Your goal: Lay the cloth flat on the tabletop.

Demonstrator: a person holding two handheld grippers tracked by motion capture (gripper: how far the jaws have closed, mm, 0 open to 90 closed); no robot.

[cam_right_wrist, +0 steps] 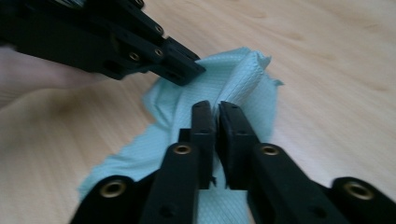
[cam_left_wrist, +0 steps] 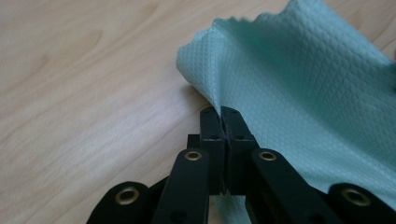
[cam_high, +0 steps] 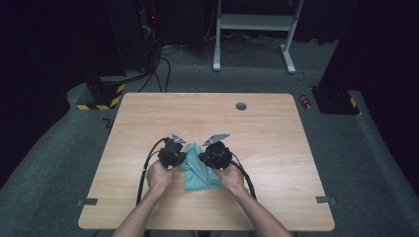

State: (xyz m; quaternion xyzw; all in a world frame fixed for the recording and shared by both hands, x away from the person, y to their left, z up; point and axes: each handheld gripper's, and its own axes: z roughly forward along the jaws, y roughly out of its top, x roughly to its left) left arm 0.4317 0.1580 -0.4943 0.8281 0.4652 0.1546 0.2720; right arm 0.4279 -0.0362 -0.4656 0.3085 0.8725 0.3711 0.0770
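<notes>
teal cloth, held at two points

left gripper [cam_left_wrist: 223,122]: jaws pinched tight on a fold along the cloth's [cam_left_wrist: 308,93] left edge. cloth: thin waffle-weave wipe, teal, lying rumpled on the wooden table [cam_high: 148,111] near the middle of its front edge, between both grippers. looks light, limp and unbreakable; likely to sag and bunch, so best taken at edges or corners. right gripper [cam_right_wrist: 217,119]: jaws nearly together, gripping a raised ridge of cloth. containers: none seen on the table.
</notes>
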